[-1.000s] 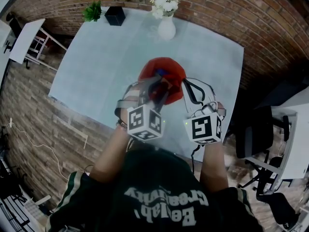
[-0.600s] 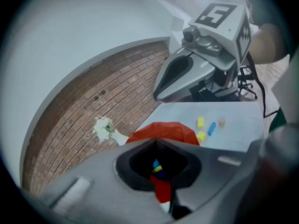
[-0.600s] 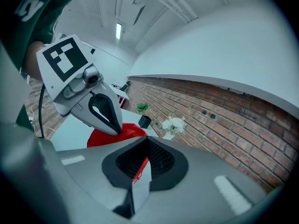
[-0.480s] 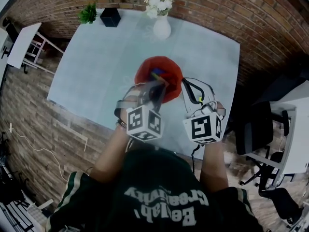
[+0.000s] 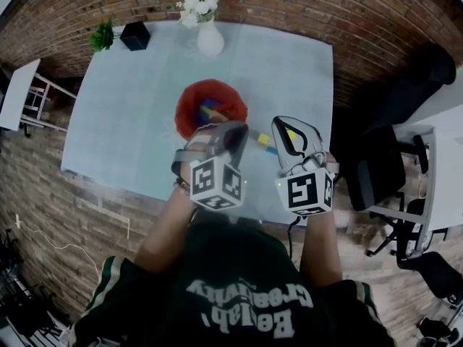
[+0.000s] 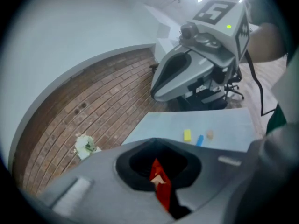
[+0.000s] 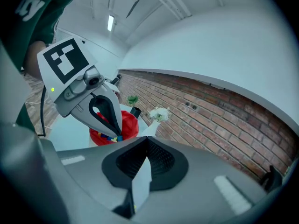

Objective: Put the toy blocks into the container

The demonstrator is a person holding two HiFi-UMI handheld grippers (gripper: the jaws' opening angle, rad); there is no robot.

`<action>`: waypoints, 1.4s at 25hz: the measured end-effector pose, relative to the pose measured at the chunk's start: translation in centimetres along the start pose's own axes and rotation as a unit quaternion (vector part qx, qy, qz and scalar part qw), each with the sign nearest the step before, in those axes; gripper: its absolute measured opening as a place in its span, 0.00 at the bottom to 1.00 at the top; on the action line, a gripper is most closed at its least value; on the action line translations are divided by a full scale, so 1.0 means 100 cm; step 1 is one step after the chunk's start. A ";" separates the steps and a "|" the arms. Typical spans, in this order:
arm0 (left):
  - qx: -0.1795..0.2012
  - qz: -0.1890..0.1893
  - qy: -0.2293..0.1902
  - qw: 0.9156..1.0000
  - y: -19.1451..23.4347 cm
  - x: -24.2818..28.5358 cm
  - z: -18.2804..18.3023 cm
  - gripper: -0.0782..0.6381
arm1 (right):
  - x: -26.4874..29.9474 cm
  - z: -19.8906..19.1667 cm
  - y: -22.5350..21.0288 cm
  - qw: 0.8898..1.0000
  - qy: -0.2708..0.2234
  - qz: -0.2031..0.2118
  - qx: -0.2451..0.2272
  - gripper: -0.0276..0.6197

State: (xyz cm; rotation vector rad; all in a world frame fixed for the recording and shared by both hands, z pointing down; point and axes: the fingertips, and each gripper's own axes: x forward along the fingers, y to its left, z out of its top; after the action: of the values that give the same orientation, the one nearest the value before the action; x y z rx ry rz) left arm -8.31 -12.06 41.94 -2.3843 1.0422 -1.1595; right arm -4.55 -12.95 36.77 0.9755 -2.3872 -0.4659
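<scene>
Left gripper [image 5: 239,130]: jaws clenched. In its own view I see them pressed together with only a thin slit, a sliver of red showing through it, and no block in them. From the head view its tip sits at the near-right edge of the red container [image 5: 184,114].

Right gripper [image 5: 288,125]: also clenched and holding nothing. Its own view shows the jaws together with just pale table colour in the slit. It's to the right of the container and apart from it, level with the left gripper.

The container stands near the middle of the pale table [image 5: 130,121]. It already has several blocks in it; I can make out blue and yellow pieces, but the count is unclear.

3 loose blocks are out on the table, right of the container:
- a yellow block [image 5: 264,139], between the 2 gripper tips in the head view
- a blue block [image 5: 271,149], just beside the yellow one
- a tan block [image 6: 210,134], next to them; I only see it clearly in the left gripper view

At the far edge of the table are a white vase [image 5: 210,40] with white flowers and a black pot [image 5: 135,35] with a green plant beside it. An office chair [image 5: 376,172] stands off the table's right side.
</scene>
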 end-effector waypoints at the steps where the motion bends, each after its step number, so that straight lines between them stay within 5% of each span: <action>1: 0.005 -0.005 -0.003 1.000 -0.005 0.003 0.006 0.11 | -0.007 -0.006 -0.003 1.000 0.005 -0.005 0.002 0.05; 11: 0.053 -0.065 -0.036 0.996 -0.068 0.038 0.068 0.11 | -0.078 -0.066 -0.036 0.996 0.055 -0.064 0.029 0.05; 20: 0.086 -0.123 -0.031 0.988 -0.110 0.061 0.081 0.11 | -0.100 -0.091 -0.043 0.994 0.067 -0.074 0.041 0.05; 27: 0.116 -0.278 0.026 0.953 -0.175 0.097 0.045 0.29 | -0.107 -0.113 -0.045 0.992 0.083 -0.081 0.056 0.05; 35: 0.149 -0.364 0.075 0.916 -0.227 0.135 0.018 0.35 | -0.117 -0.143 -0.050 0.986 0.110 -0.093 0.080 0.05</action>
State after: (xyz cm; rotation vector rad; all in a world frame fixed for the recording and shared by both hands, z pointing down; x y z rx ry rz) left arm 9.60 -6.04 60.54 -2.5034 -0.0574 -1.6058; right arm 13.54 -9.60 42.04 1.2609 -2.1708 -0.2216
